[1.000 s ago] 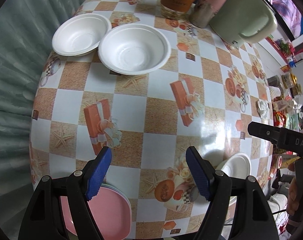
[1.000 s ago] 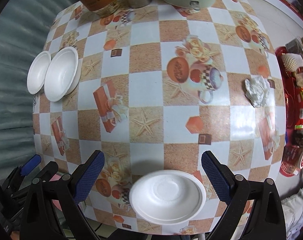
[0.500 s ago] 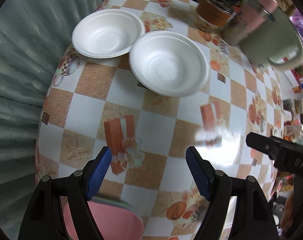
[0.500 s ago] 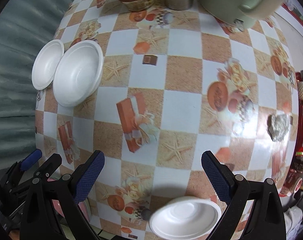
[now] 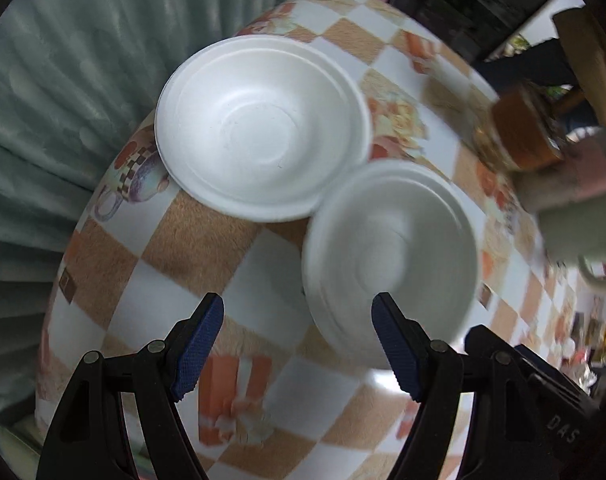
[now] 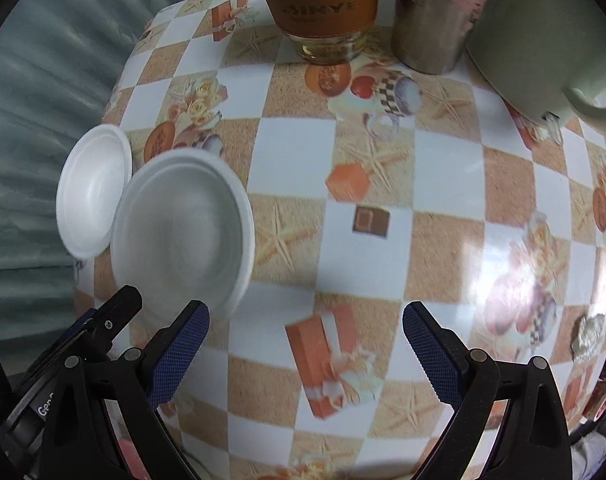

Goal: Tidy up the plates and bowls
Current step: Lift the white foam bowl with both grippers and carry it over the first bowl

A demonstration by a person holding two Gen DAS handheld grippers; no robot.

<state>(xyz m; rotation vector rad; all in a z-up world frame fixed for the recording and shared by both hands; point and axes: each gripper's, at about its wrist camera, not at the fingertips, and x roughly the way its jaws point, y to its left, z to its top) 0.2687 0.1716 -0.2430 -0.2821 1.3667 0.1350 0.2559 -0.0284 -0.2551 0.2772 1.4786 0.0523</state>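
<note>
- White foam bowls sit rim to rim at the far left of a checked tablecloth (image 6: 367, 168), the far bowl (image 5: 259, 128) close to the cloth's edge, the near bowl (image 5: 391, 248) overlapping its rim.
- Both bowls rest mouth up; being round, neither has a long axis to speak of, and each opens straight toward the ceiling.
- Left gripper (image 5: 299, 344) hangs just short of the near bowl, jaws wide and holding nothing, its right-hand pad near that bowl's rim — a likely approach for pinching the rim and nesting the pair.
- Right gripper (image 6: 303, 352) hovers over bare cloth, jaws wide and empty, apparently leaving the work to the left.
- An amber jar (image 6: 323, 4), a metal cup (image 6: 431, 28) and a green kettle (image 6: 543, 40) stand along the back, well apart from the bowls.
</note>
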